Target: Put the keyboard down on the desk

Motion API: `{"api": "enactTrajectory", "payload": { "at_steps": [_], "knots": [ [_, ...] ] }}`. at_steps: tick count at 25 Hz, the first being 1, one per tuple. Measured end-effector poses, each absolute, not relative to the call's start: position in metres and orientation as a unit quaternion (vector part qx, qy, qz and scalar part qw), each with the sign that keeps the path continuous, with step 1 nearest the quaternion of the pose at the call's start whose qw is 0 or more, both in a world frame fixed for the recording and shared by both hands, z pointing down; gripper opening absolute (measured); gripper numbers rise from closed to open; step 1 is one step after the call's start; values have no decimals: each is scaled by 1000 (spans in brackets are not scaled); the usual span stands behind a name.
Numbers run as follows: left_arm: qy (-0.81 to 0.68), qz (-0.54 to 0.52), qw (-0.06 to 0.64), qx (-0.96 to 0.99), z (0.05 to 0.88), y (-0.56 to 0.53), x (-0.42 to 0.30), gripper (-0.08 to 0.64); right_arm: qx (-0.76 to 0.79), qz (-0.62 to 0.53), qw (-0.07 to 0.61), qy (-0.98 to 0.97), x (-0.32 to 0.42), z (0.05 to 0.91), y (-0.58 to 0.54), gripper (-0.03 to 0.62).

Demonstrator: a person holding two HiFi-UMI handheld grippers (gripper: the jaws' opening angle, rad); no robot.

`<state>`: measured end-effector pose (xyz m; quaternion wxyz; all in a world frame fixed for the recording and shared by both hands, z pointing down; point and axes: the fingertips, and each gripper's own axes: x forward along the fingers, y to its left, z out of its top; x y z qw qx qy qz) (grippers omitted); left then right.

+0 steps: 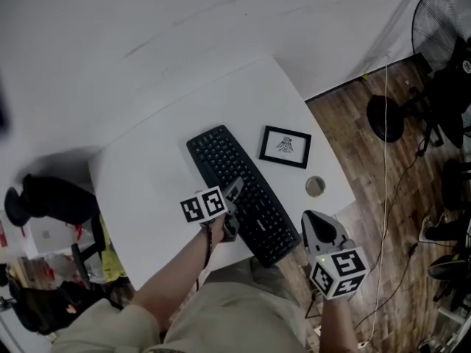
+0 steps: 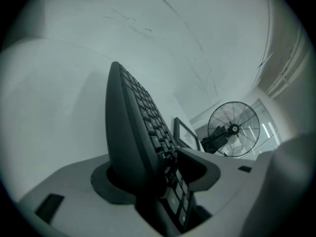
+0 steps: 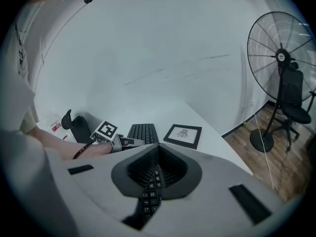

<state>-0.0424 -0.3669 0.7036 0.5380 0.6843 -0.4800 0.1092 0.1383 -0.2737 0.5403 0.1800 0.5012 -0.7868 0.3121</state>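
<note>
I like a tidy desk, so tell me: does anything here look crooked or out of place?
The black keyboard lies diagonally across the white desk, and its near end seems to jut past the desk's edge. Nothing looks spilled or broken.

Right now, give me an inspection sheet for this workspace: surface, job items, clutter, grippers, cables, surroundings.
Surface: white desk, rounded corner.
Job's things: black keyboard appears to lie diagonally on the desk, near end at the front edge.
Clutter: framed picture beside the keyboard, not touching; round fitting near the edge.
Grippers: left gripper has the keyboard's long edge between its jaws, pressure unclear; right gripper over the keyboard's near end, jaws together, holding nothing.
Cables: white cable across the floor.
Surroundings: standing fan, wooden floor, white wall.
</note>
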Motion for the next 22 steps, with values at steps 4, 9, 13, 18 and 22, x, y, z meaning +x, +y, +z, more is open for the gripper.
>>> {"api": "enactTrajectory", "payload": {
  "at_steps": [4,9,13,18,22],
  "knots": [
    [-523,163,498,672,708,-365,-56,336,496,312,179,-790,136,543,-272,25],
    [-552,202,468,661,708,-363,-67,385,496,309,187,-790,139,547,-269,25],
    [-558,210,466,654,709,-357,-73,394,497,303,189,-791,140,545,-266,25],
    [-573,218,469,636,713,-347,-87,417,497,298,189,-793,139,539,-262,25],
    [-595,225,457,621,715,-340,-101,428,498,296,190,-792,136,536,-258,25]
  ]
}}
